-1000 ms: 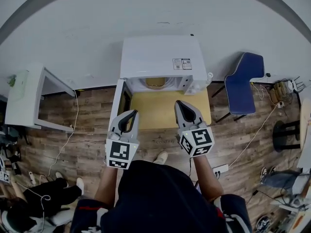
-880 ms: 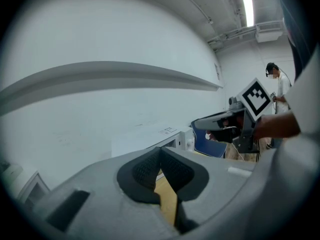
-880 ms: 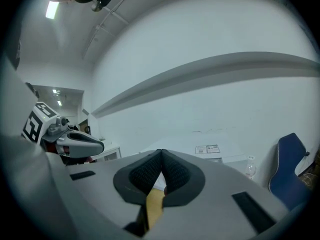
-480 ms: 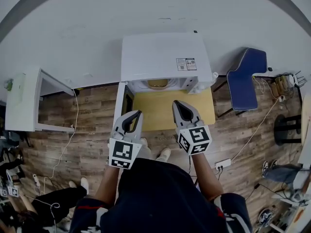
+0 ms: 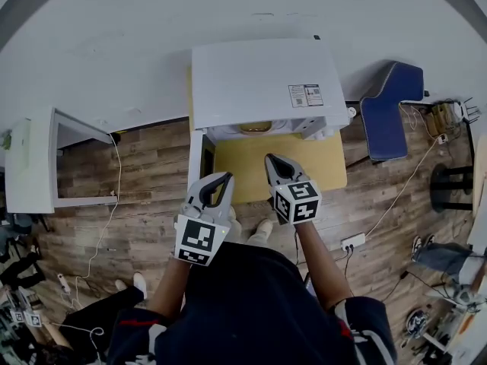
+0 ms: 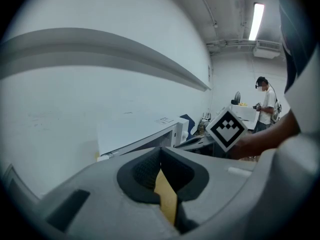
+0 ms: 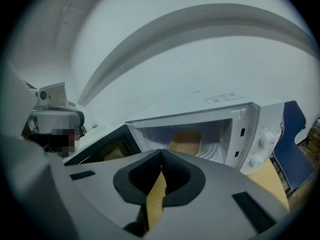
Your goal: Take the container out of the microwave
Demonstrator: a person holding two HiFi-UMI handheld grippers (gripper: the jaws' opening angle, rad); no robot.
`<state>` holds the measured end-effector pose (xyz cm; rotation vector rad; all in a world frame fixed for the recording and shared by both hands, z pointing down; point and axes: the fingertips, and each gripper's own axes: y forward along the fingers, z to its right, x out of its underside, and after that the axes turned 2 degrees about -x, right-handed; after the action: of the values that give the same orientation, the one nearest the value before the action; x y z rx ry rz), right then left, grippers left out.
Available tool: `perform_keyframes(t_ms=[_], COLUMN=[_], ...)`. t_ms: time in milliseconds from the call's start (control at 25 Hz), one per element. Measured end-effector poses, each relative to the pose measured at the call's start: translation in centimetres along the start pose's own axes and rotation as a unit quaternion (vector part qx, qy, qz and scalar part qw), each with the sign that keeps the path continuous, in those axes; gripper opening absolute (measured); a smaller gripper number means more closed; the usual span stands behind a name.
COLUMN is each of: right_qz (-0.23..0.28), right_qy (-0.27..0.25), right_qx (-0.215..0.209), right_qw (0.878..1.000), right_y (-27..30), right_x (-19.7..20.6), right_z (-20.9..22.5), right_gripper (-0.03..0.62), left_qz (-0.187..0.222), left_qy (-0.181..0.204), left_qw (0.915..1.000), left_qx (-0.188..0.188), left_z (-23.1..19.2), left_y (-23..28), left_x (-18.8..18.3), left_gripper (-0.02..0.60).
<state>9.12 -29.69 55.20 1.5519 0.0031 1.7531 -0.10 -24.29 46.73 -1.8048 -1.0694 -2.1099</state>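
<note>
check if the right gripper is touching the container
Apart. Right gripper view: the right gripper is shut outside the microwave; the container sits inside.

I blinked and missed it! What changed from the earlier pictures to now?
The person leaned in toward the microwave. The left tool and right tool came a bit nearer its open front, and the right one sank lower. Nothing was grabbed or let go: both are shut and empty. The door is still open and the container still sits inside.
</note>
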Motion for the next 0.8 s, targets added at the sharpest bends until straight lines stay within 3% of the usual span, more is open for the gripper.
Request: perform_keyframes(t_ms=[160, 400, 560, 680, 800], right_qz=[-0.036, -0.056, -0.063, -0.058, -0.039], right_qy=[0.04, 0.147, 0.203, 0.273, 0.367], right_qx=[-0.002, -0.013, -0.012, -0.019, -0.023], right_qw=[0.999, 0.987, 0.977, 0.96, 0.929], right_y=[2.7, 5.8, 7.5, 8.8, 10.1], right_x=[2.4, 4.7, 5.7, 6.4, 6.6], right_z=[0.9, 2.6, 3.6, 4.2, 4.7], right_gripper=[0.006, 0.012, 0.06, 0.085, 0.109], left_qz=[-0.011, -0.027, -0.033, -0.036, -0.038], left_qy=[-0.005, -0.003, 0.001, -0.001, 0.0], left_qw=[0.9999, 0.9996, 0.9994, 0.9994, 0.9993], left_qx=[0.01, 0.011, 0.006, 0.003, 0.0], left_z=[-0.2, -0.7, -1.5, -2.0, -2.2], left_y=[0.4, 0.8, 0.9, 0.9, 0.8], left_x=[0.8, 1.8, 2.2, 2.5, 2.8], left_gripper=[0.014, 0.014, 0.014, 0.014, 0.014])
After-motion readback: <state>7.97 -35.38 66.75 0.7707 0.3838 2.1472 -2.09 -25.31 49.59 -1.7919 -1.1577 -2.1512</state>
